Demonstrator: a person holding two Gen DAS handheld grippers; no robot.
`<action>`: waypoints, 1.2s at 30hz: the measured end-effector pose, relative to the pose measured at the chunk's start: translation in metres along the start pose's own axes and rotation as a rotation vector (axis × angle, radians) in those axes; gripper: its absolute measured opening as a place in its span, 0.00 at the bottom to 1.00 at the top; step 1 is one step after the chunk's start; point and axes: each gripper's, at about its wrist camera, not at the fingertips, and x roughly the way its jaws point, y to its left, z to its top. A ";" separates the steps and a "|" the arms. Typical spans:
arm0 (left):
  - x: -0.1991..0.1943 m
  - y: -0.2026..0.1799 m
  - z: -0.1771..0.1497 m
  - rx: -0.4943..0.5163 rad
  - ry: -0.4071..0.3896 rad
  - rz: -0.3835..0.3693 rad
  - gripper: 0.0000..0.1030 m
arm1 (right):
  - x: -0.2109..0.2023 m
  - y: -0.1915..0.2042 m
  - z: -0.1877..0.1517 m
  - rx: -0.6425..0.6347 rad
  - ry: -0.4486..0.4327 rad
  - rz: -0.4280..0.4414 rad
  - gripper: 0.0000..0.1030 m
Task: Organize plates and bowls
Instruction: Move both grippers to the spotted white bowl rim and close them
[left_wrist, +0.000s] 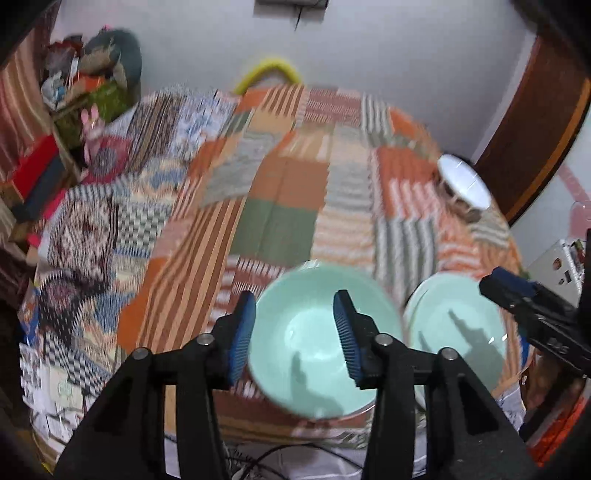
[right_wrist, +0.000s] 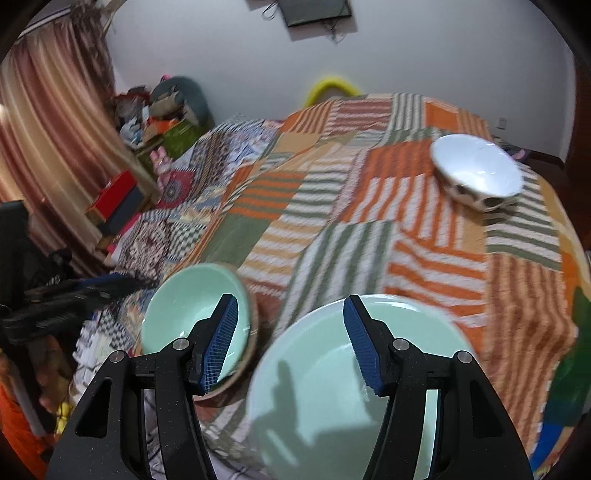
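My left tongs (left_wrist: 293, 332) and right tongs (right_wrist: 290, 341) hang part-open and empty over two green bowls (left_wrist: 314, 339) side by side on the bed (right_wrist: 369, 221); the white bowl (right_wrist: 476, 171) lies far ahead-right, nearer my right.

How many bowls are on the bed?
3. One green bowl sits near the front edge under the left gripper, a second green bowl sits beside it under the right gripper, and a white spotted bowl sits far off on the right. None look hidden.

Two bowls (left_wrist: 314, 339) (left_wrist: 458, 332) side by side on my bed's (right_wrist: 332, 229) near edge; third bowl (right_wrist: 476, 171) far right, well apart.
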 end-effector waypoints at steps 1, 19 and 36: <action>-0.006 -0.007 0.006 0.008 -0.021 -0.012 0.44 | -0.005 -0.007 0.003 0.011 -0.015 -0.010 0.54; -0.002 -0.158 0.090 0.157 -0.161 -0.214 0.52 | -0.097 -0.116 0.046 0.143 -0.254 -0.191 0.54; 0.091 -0.222 0.144 0.189 -0.088 -0.248 0.52 | -0.064 -0.173 0.078 0.218 -0.251 -0.223 0.54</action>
